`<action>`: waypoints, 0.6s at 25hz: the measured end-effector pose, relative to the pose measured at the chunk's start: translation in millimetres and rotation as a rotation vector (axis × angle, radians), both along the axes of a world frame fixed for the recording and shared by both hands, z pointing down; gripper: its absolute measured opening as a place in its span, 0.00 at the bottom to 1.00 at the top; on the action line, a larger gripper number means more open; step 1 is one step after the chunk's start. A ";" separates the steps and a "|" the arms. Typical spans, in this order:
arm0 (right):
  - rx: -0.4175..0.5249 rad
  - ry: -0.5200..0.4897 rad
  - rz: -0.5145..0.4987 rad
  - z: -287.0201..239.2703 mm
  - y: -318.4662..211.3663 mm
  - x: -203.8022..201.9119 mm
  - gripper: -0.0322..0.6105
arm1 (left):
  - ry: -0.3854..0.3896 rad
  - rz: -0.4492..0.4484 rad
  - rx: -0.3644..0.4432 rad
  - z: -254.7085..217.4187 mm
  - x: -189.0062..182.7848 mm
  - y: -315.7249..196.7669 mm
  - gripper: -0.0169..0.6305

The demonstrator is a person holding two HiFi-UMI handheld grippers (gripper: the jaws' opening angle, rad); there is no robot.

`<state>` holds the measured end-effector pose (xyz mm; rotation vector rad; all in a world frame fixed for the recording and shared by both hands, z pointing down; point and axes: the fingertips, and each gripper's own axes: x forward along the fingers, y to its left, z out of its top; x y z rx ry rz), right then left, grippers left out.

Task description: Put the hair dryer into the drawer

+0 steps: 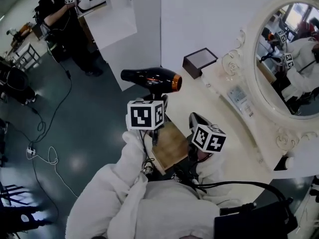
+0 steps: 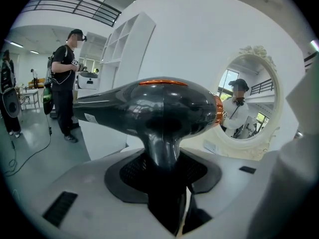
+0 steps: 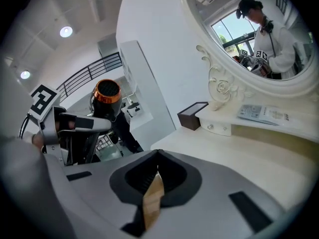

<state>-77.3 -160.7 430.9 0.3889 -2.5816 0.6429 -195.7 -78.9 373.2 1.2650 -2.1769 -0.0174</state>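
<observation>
The black hair dryer (image 1: 152, 77) with an orange ring at its rear hangs in the air over the vanity's near left corner, barrel level. My left gripper (image 1: 157, 97) is shut on its handle from below. In the left gripper view the dryer (image 2: 149, 108) fills the middle, its handle clamped between the jaws of the left gripper (image 2: 167, 161). The open drawer (image 1: 172, 146) shows its wooden bottom just below and right of that gripper. My right gripper (image 1: 197, 121) hovers over the drawer's right side; its jaws (image 3: 156, 158) meet at the tips with nothing in them. The right gripper view also shows the dryer (image 3: 105, 96).
A cream vanity table (image 1: 199, 98) carries a dark open box (image 1: 199, 61) and a leaflet (image 1: 239, 98) in front of an ornate oval mirror (image 1: 291, 59). A person (image 1: 65, 19) stands at the far left on a grey floor with cables (image 1: 45, 158).
</observation>
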 end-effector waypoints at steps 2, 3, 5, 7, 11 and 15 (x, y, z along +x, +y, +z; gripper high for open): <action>-0.008 0.006 -0.021 3.1 7.1 -4.1 0.15 | 0.013 -0.024 0.003 3.3 -2.3 10.7 0.30; -0.012 0.008 -0.031 4.4 10.7 -5.9 0.15 | 0.019 -0.035 0.008 4.3 -3.2 15.3 0.30; -0.016 0.012 -0.049 6.3 16.7 -9.0 0.15 | 0.025 -0.052 0.017 5.0 -4.8 21.8 0.30; -0.019 0.017 -0.060 8.1 20.8 -10.1 0.15 | 0.026 -0.062 0.024 5.6 -5.3 25.7 0.30; -0.024 0.031 -0.066 12.9 24.6 -4.7 0.15 | 0.043 -0.073 0.036 12.0 -0.1 29.7 0.30; -0.029 0.054 -0.058 20.0 22.4 7.0 0.15 | 0.062 -0.079 0.047 20.7 8.2 28.5 0.30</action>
